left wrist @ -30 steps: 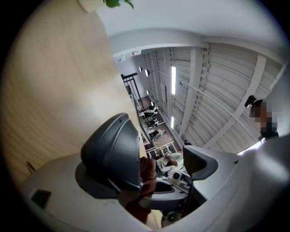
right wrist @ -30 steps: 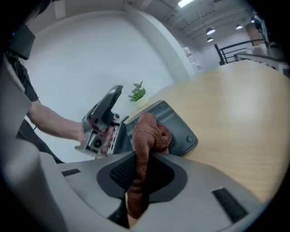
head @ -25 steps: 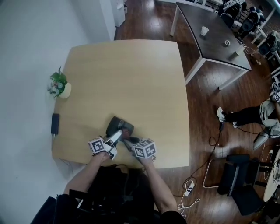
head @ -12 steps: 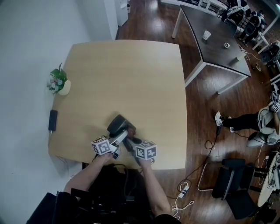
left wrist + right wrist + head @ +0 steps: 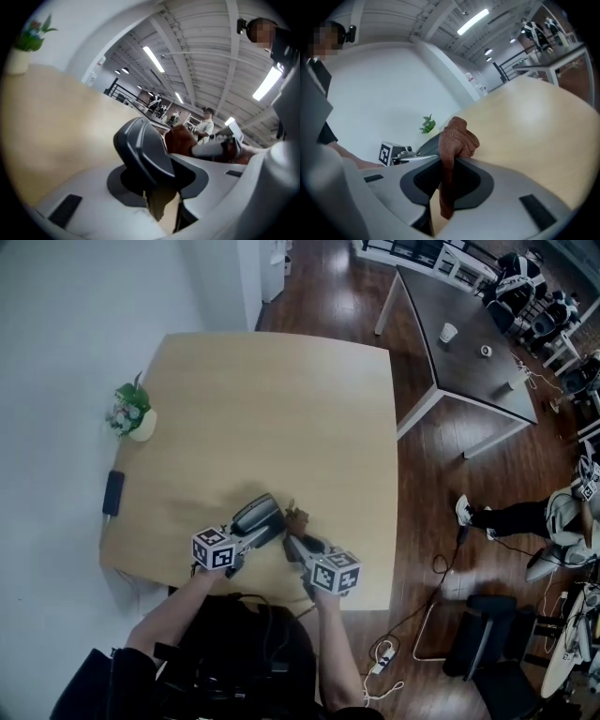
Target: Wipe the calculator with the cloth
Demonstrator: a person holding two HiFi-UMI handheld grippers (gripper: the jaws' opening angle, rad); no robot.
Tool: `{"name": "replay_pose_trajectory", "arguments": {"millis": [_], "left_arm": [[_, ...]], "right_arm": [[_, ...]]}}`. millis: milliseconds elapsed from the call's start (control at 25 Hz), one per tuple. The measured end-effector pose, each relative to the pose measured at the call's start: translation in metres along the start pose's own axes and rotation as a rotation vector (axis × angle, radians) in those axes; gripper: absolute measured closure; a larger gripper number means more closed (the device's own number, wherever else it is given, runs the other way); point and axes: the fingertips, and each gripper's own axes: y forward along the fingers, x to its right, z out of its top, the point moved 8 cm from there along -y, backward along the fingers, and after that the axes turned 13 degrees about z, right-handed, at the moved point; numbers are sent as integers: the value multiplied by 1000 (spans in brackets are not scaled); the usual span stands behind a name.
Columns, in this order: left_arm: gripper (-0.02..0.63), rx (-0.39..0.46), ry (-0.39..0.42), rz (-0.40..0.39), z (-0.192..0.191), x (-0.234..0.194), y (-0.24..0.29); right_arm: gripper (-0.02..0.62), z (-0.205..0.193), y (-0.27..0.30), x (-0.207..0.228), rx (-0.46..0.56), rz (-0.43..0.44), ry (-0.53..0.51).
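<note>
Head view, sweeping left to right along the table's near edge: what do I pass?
Black device → left claw's marker cube → calculator → cloth → right claw's marker cube.

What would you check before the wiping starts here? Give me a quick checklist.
1. Calculator gripped by left gripper: ok. Its jaws have just been closing and clamp it.
2. Cloth held in right gripper: ok, pinched between the jaws.
3. Cloth touching calculator: cannot tell. They are close together.
4. Calculator's key side facing the cloth: cannot tell.
5. Plant out of the way: ok, at the table's far left edge.
</note>
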Motion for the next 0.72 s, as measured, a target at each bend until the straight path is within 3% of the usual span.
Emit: {"name": "replay_pose_trajectory", "arguments": {"millis": [160, 280, 360, 440, 560, 640, 720], "left_arm": [[472, -104, 248, -53, 18, 22, -9], [472, -160, 393, -127, 28, 48, -19], [472, -177, 449, -153, 34, 61, -25], [474, -182, 442, -173, 37, 68, -31], [472, -174, 387, -188, 39, 71, -38], [472, -170, 349, -175, 37, 66, -42], [472, -164, 328, -157, 36, 61, -46]], "right_arm": [[534, 68, 31, -79, -76, 163, -274], [534, 82, 65, -126, -268, 228, -504], [534, 73, 77, -134, -391, 233, -567], [532, 64, 76, -128, -399, 247, -557], [529, 66, 58, -112, -297, 228, -489], [529, 72, 44, -94, -281, 137, -475], [529, 76, 25, -74, -322, -13, -498]]}}
